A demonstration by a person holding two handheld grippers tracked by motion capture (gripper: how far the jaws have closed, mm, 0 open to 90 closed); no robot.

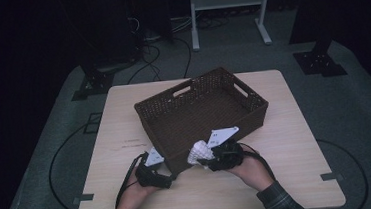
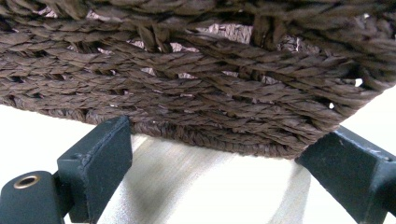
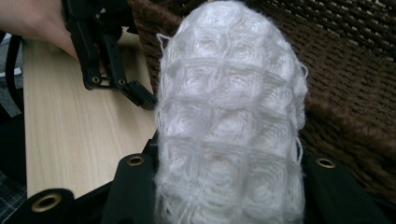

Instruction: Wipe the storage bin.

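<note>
gripping a white knitted cloth (image 3: 229, 121), the right gripper (image 1: 209, 158) could snag it on the wicker basket (image 1: 199, 108) rim (lower centre); the left gripper (image 2: 224, 163) gapes, holding nothing.

Your high view looks forward and down on the pale wooden table (image 1: 295, 126). Both gripper cams sit v. close to the dark brown woven rectangular basket (image 1: 201, 108) (image 2: 196, 88) (image 3: 355, 84), at its near side, facing far; all three share it.
</note>
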